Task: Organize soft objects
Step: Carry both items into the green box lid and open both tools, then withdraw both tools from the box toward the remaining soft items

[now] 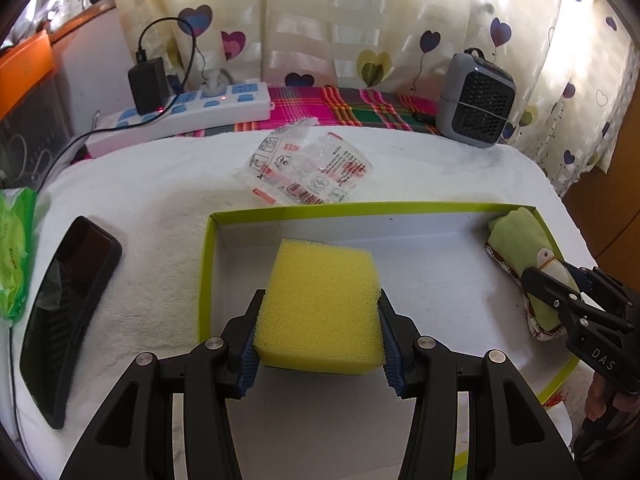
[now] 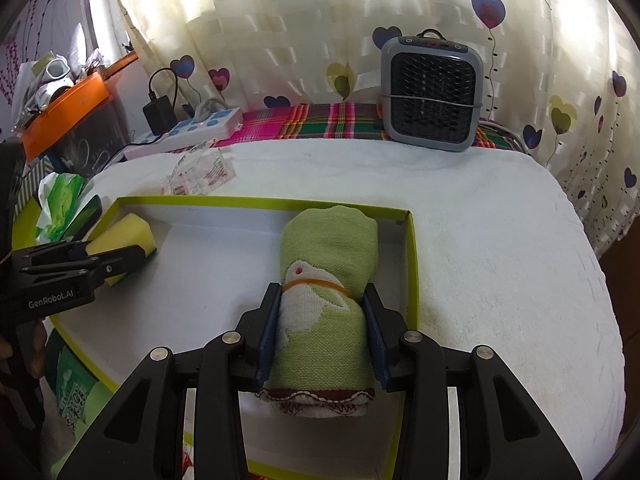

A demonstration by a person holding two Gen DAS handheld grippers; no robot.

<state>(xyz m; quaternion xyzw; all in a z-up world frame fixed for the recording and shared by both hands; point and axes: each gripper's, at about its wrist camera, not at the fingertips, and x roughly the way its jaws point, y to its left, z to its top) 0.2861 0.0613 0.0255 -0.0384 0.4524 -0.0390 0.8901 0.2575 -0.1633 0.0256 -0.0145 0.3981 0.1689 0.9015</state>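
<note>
A yellow sponge (image 1: pixel 316 276) hangs over the left half of a shallow white box with a lime-green rim (image 1: pixel 360 206), and my left gripper (image 1: pixel 321 300) is shut on its two sides. A rolled green towel (image 2: pixel 328 240) bound by an orange rubber band lies along the box's right wall (image 2: pixel 412 264). My right gripper (image 2: pixel 322 290) is shut on it, with both blue pads against its sides. Each gripper also shows in the other wrist view: the right gripper (image 1: pixel 552 272) on the towel, the left gripper (image 2: pixel 116 254) on the sponge.
A black phone (image 1: pixel 68 312) lies left of the box beside a green tissue packet (image 1: pixel 16 264). A clear plastic wrapper (image 1: pixel 312 172) sits behind the box. At the back stand a power strip (image 1: pixel 180 116) with a charger and a grey fan heater (image 2: pixel 432 96).
</note>
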